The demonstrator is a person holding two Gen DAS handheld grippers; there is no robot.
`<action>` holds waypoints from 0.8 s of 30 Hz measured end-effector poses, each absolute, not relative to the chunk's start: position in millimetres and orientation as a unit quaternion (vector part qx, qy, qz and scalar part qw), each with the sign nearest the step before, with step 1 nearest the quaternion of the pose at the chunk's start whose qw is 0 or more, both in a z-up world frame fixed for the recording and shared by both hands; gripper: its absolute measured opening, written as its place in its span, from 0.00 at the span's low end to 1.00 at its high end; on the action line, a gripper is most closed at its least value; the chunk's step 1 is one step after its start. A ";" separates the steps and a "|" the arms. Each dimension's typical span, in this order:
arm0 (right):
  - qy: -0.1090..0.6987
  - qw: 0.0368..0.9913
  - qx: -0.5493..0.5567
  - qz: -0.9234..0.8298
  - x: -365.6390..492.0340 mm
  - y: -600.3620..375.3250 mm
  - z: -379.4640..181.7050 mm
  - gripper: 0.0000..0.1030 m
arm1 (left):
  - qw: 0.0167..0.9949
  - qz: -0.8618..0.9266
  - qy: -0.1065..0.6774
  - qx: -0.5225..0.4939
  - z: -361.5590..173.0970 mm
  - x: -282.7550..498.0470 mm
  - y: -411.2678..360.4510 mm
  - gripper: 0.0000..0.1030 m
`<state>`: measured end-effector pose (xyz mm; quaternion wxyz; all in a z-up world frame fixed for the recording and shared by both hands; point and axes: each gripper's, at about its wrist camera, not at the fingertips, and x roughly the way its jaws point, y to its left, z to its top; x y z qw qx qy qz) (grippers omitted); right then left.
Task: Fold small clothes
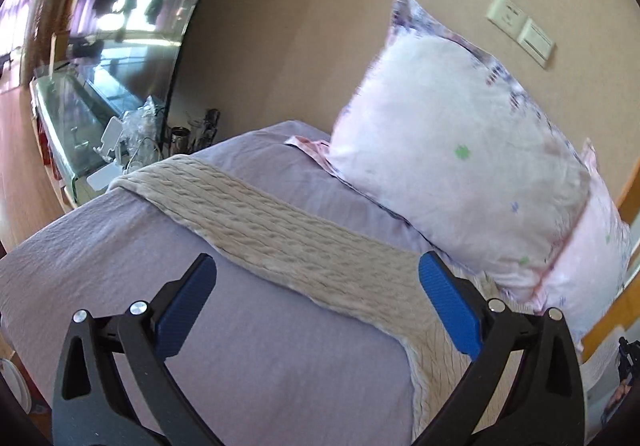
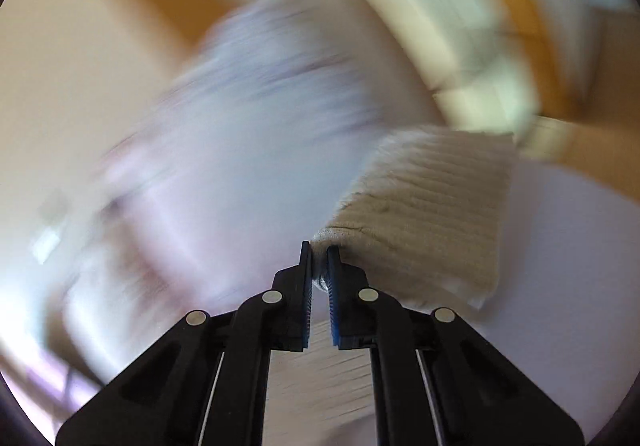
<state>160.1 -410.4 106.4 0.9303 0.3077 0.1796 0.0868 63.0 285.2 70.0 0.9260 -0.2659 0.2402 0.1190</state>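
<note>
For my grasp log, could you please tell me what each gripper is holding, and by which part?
The right gripper is shut on the beige knit garment, pinching a bunched edge. The left gripper is open above it and holds nothing.

A beige cable-knit garment [image 1: 280, 234], seemingly a small sweater, lies stretched in a long flat diagonal band across the lilac bedsheet [image 1: 260, 346] just in front of the pillow [image 1: 460, 166], while one bunched edge of it is pinched between the right gripper [image 2: 319, 266] pads.
</note>
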 end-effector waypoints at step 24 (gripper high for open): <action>0.226 0.926 0.262 0.152 101.7 -374.4 78.0 0.78 | 0.778 0.197 0.270 -0.532 -3.5 102.5 443.2 0.08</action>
